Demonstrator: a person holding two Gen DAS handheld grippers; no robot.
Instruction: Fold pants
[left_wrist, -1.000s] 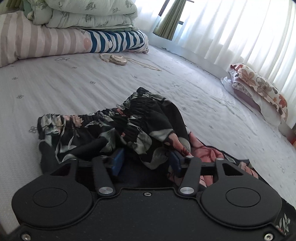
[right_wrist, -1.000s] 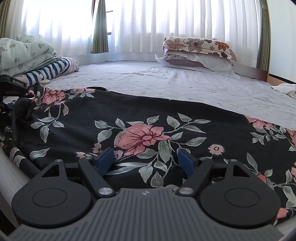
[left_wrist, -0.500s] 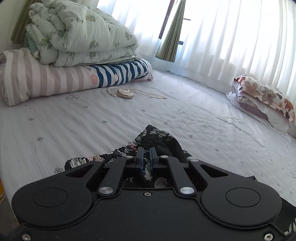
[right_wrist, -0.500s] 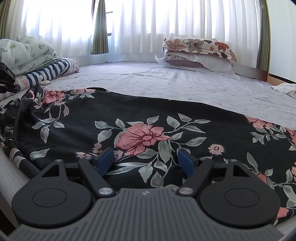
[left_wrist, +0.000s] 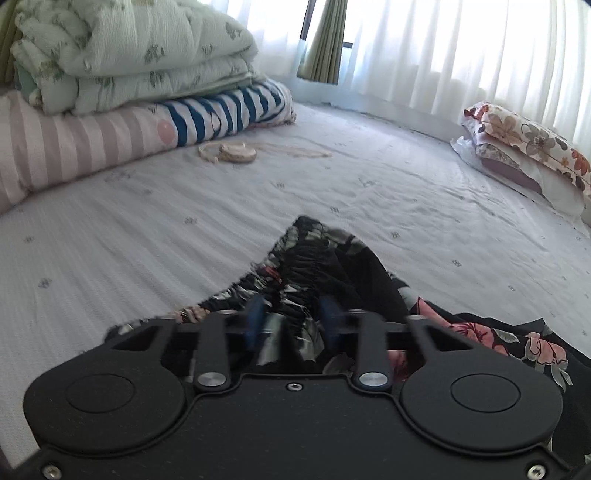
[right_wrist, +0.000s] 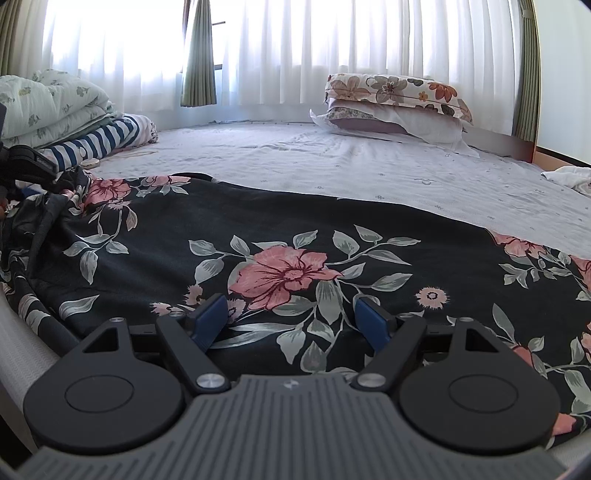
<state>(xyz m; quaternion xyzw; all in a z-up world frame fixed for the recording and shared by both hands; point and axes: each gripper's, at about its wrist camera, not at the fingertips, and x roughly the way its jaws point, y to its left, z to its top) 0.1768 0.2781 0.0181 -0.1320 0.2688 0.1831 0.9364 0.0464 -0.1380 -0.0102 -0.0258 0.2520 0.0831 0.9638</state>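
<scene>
Black pants with pink flowers and grey leaves lie spread flat on the bed in the right wrist view. Their gathered waistband is bunched up in the left wrist view. My left gripper is open, its blue pads on either side of the bunched waist fabric, low over it. It also shows at the far left of the right wrist view. My right gripper is open and empty, resting just above the near edge of the flat pants leg.
The bed sheet is pale with small prints. Folded quilts and a striped roll sit at the far left. A beige cord and small case lie beside them. Flowered pillows lie by the curtained window. A white cloth lies at far right.
My left gripper shut on the waistband half a second ago and has now opened again over it. The bunched waist sits further from me. The right gripper has not moved.
</scene>
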